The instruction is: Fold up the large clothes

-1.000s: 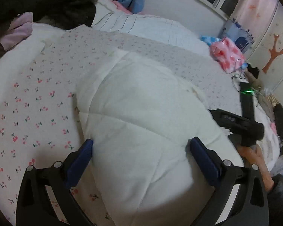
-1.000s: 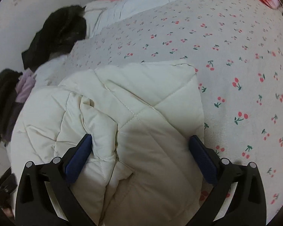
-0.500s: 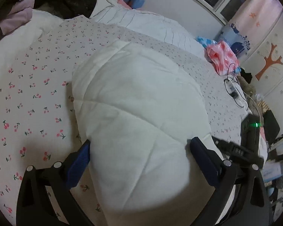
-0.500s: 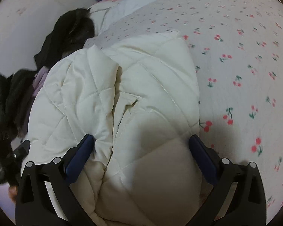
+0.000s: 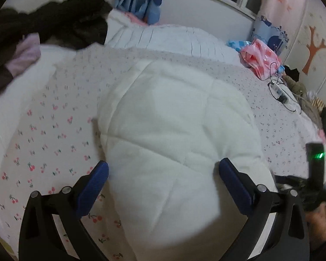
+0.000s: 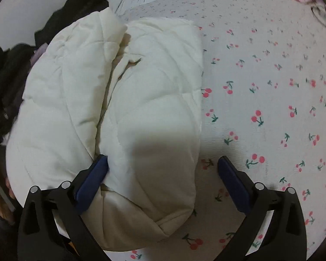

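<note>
White quilted coat on cherry-print bed, bundle now doubled over, thicker than second ago. Left gripper and right gripper both spread wide, gripping nothing. Fold judged nearly complete.

Left gripper low in the frame, jaws spread wide, right gripper likewise wide apart at bottom centre, blue pads angled outward
</note>
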`<move>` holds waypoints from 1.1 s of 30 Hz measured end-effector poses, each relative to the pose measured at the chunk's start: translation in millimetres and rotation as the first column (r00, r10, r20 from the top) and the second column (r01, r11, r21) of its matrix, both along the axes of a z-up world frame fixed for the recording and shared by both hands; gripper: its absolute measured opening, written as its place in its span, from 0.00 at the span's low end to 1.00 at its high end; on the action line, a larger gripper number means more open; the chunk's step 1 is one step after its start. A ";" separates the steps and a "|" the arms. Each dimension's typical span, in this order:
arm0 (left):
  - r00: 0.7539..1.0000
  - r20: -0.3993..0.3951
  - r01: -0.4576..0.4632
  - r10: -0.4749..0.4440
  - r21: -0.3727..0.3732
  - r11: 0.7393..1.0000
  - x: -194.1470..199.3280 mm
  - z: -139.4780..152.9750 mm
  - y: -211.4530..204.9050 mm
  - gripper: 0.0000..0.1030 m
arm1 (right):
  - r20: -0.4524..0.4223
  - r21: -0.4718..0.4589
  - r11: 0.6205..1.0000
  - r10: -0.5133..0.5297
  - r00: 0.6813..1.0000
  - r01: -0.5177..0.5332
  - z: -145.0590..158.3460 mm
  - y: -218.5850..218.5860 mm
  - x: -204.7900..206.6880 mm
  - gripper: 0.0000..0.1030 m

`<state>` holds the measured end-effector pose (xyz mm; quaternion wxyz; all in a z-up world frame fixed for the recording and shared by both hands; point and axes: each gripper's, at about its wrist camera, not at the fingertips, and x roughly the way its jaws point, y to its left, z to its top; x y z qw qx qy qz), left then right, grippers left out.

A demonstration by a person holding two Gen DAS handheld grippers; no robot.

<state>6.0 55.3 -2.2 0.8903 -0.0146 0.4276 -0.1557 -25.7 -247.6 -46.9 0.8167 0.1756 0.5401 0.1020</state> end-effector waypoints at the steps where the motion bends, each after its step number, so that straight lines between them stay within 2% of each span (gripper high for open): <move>1: 1.000 0.010 0.005 -0.006 0.014 1.000 -1.0 0.9 -2.7 0.95 | 0.037 -0.004 1.000 -0.011 0.999 0.011 14.0 -2.7 1.6 0.94; 4: 1.000 0.019 0.004 -0.004 0.031 1.000 -3.5 2.5 -3.6 0.95 | 0.167 0.013 1.000 -0.002 0.986 0.000 59.8 3.6 17.6 0.94; 8: 1.000 0.015 0.012 -0.013 0.029 1.000 -2.1 3.2 -10.8 0.95 | 0.232 -0.017 1.000 0.025 0.972 -0.022 92.3 24.4 73.2 0.94; 11: 0.999 0.034 0.017 -0.019 0.055 0.998 -4.7 4.7 -14.0 0.95 | 0.201 -0.039 0.999 0.026 0.979 -0.018 81.9 43.0 135.2 0.94; 12: 0.999 0.036 0.018 -0.020 0.058 0.998 -4.0 4.6 -14.9 0.95 | 0.179 -0.054 0.998 0.022 0.984 -0.012 70.7 40.6 150.1 0.94; 14: 0.999 0.033 0.024 -0.025 0.051 0.998 -5.7 5.0 -17.6 0.95 | 0.096 -0.081 0.997 0.005 0.995 0.003 28.0 36.9 167.0 0.94; 16: 0.998 0.032 0.046 -0.047 0.041 0.998 -6.8 7.2 -20.9 0.95 | 0.054 -0.031 0.999 -0.017 0.998 0.019 -5.0 27.7 163.5 0.94; 18: 0.997 0.051 0.055 -0.059 0.074 0.996 -10.7 8.8 -26.1 0.95 | 0.053 -0.019 0.999 -0.040 0.998 0.041 -4.2 21.6 158.9 0.94; 21: 0.992 0.085 0.080 -0.092 0.137 0.987 -19.3 10.7 -35.4 0.95 | 0.069 -0.007 0.999 -0.044 0.997 0.044 17.1 17.6 141.8 0.94; 23: 0.989 0.109 0.086 -0.104 0.166 0.982 -25.5 12.4 -38.6 0.95 | 0.131 0.007 1.000 -0.030 0.991 0.029 40.5 15.0 114.7 0.94; 26: 0.985 0.121 0.098 -0.121 0.177 0.979 -29.7 14.7 -39.0 0.95 | 0.163 0.032 0.999 0.001 0.987 -0.006 55.1 14.0 73.5 0.94; 29: 0.985 0.118 0.106 -0.128 0.173 0.979 -30.9 15.9 -39.5 0.95 | 0.120 -0.027 0.998 0.056 0.991 -0.053 33.4 25.1 47.0 0.94; 31: 0.983 0.107 0.125 -0.147 0.188 0.974 -32.7 13.4 -43.2 0.95 | 0.104 0.032 0.999 0.035 0.994 -0.039 16.4 16.5 40.0 0.94; 33: 0.980 0.128 0.121 -0.151 0.212 0.970 -36.8 13.9 -47.1 0.95 | 0.075 0.072 0.997 0.007 0.997 -0.012 15.9 8.2 38.2 0.94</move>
